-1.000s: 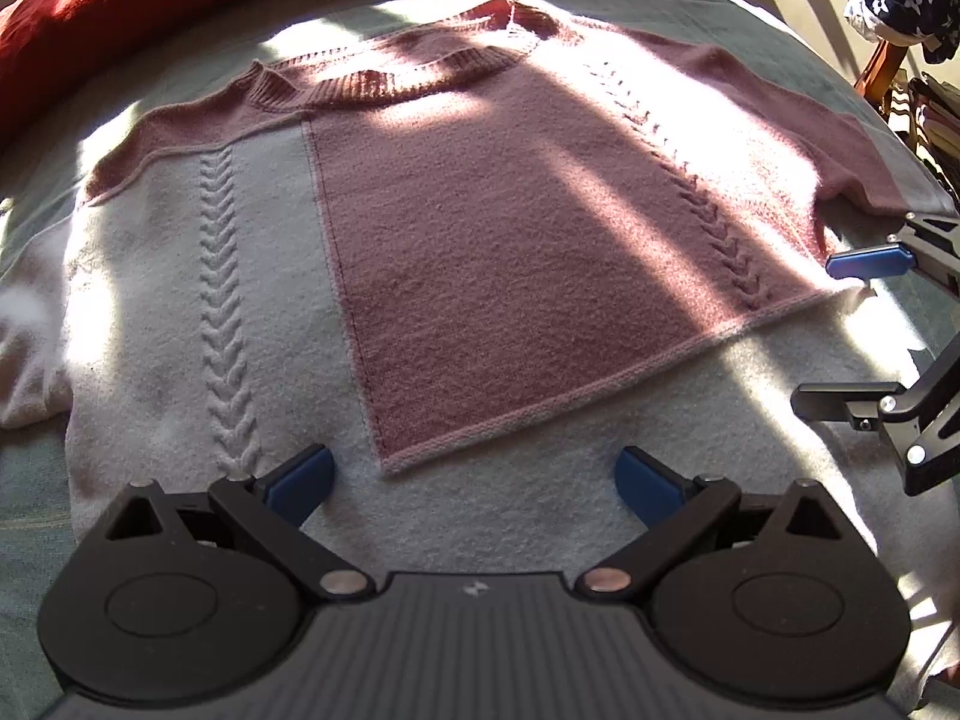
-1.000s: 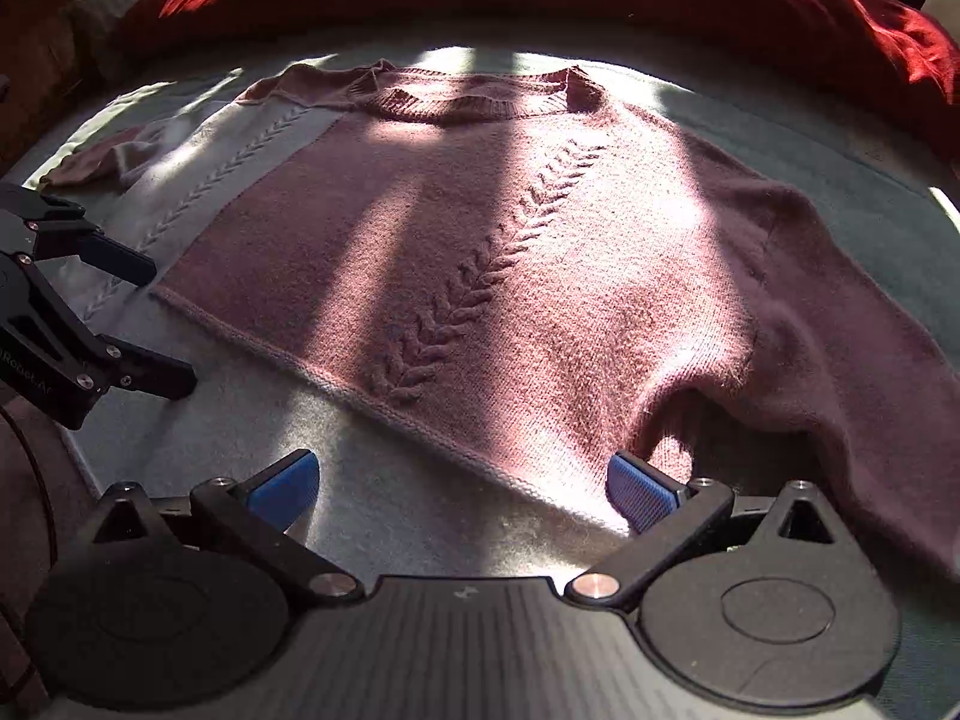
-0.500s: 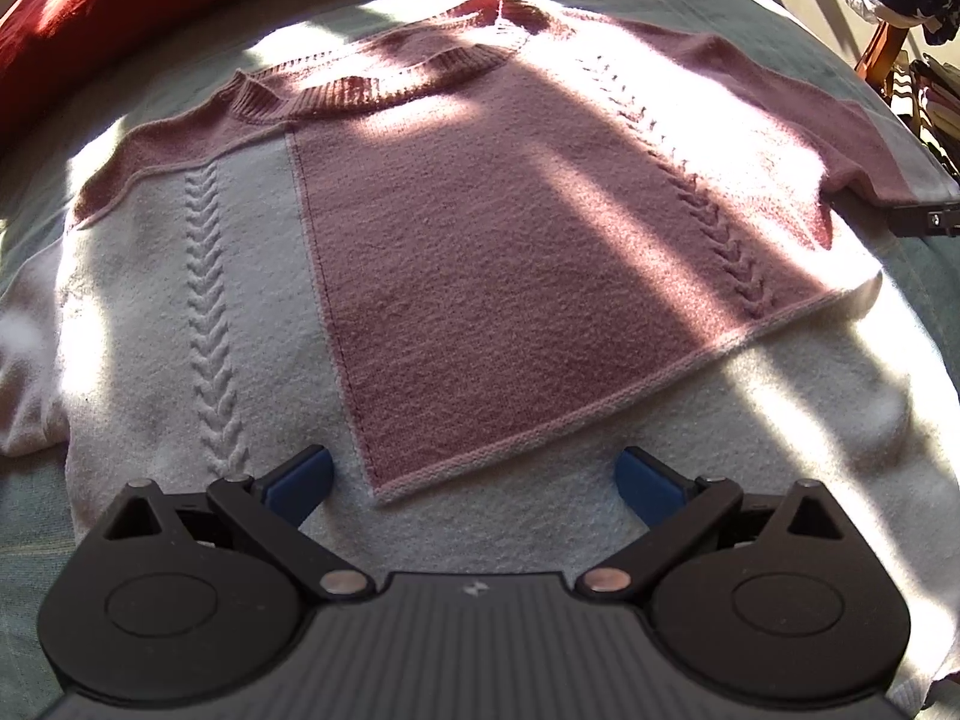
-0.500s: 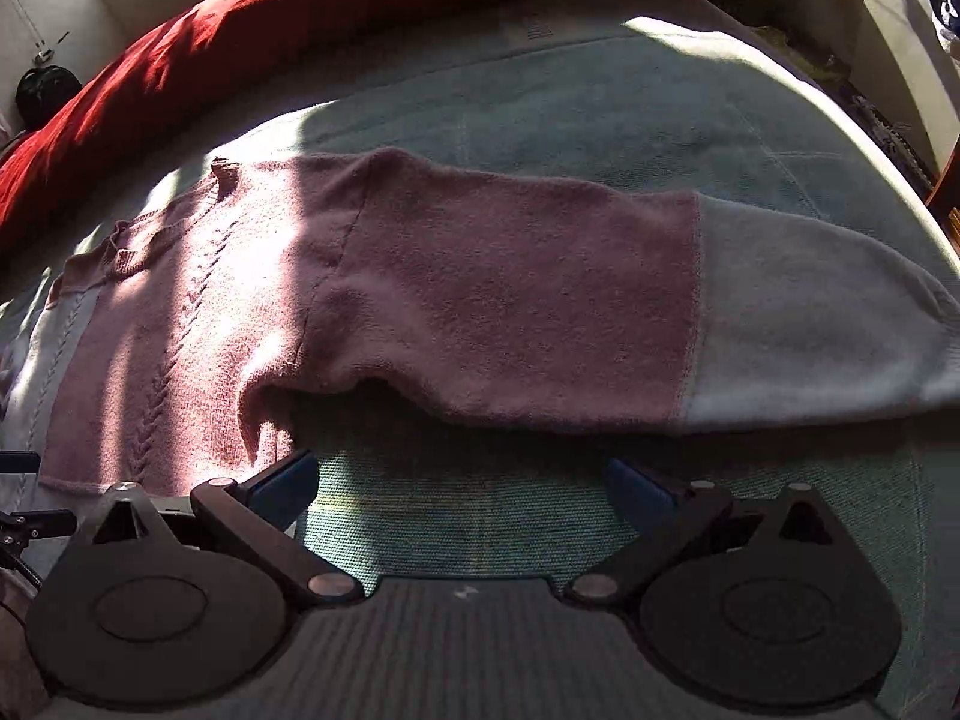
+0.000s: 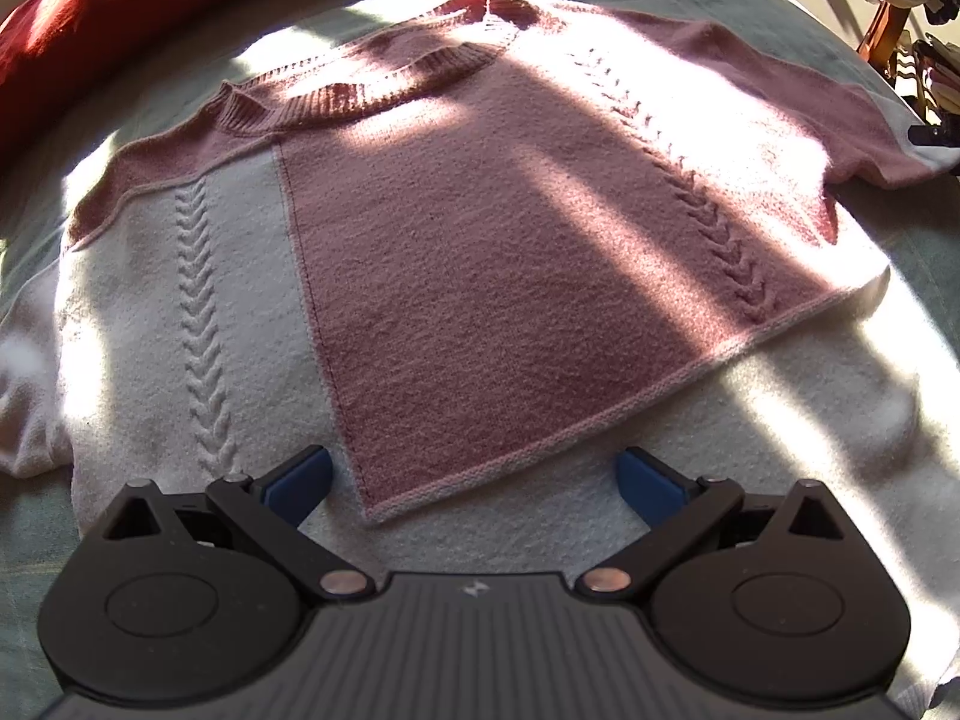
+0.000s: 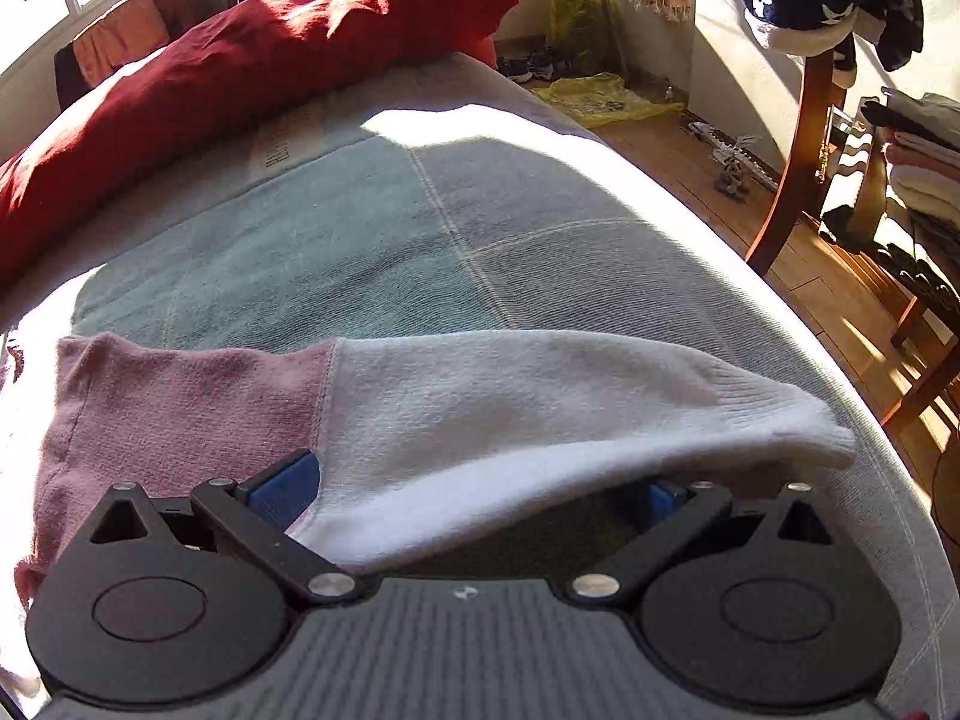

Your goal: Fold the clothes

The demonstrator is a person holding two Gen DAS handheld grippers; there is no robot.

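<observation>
Pink-and-white sweater (image 5: 480, 276) laid flat mid-frame, left gripper (image 5: 474, 480) jaws spread, right gripper (image 6: 474, 495) jaws spread around sleeve (image 6: 480, 414).

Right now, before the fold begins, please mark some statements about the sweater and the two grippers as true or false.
1. The sweater lies spread flat on the bed. True.
2. The left gripper is shut on the sweater's hem. False: its fingers stand wide apart, holding nothing.
3. The right gripper is at the sleeve, which has a pink part and a white part. True.
4. The sleeve is already folded across the sweater's body. False: it lies stretched out sideways on the bed.
5. A red blanket lies at the far side of the bed. True.
</observation>
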